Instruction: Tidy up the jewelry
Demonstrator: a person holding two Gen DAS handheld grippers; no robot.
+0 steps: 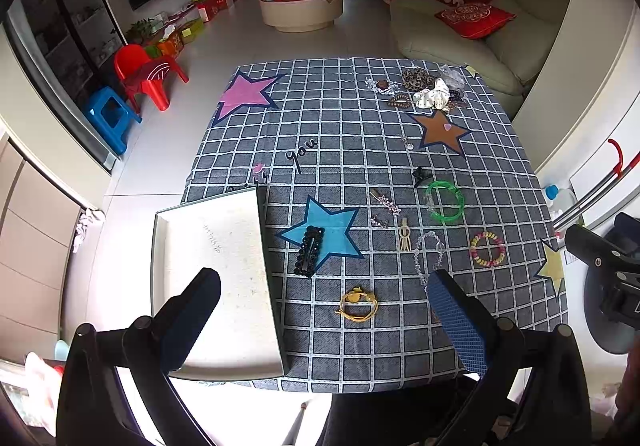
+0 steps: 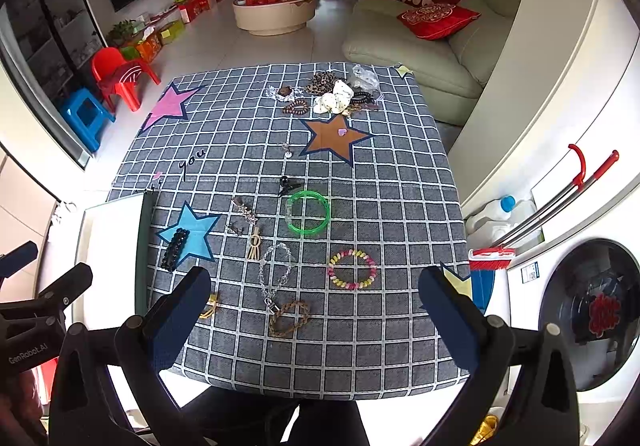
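Observation:
Jewelry lies scattered on a grey checked tablecloth [image 1: 360, 165] [image 2: 380, 205]. A shallow white box [image 1: 216, 266] [image 2: 108, 246] sits at its near left. I see a black beaded hair clip [image 1: 309, 250] [image 2: 175, 249], a yellow cord bracelet [image 1: 359, 305], a green bangle [image 1: 444, 201] [image 2: 309, 212], a pink-yellow bead bracelet [image 1: 488, 249] [image 2: 352, 269], a clear bead chain [image 1: 428, 252] [image 2: 276, 270] and a brown braided bracelet [image 2: 289, 317]. My left gripper [image 1: 320, 286] hovers open over the near edge, one finger above the box. My right gripper [image 2: 316, 282] is open above the near edge, holding nothing.
A pile of scrunchies and bracelets [image 1: 428, 87] [image 2: 332, 93] lies at the table's far right. A washing machine [image 2: 580, 310] and mops [image 2: 560, 201] stand right of the table. Red chair [image 1: 144, 73] and blue stool [image 1: 108, 117] stand on the floor to the left; a sofa [image 1: 460, 33] lies beyond.

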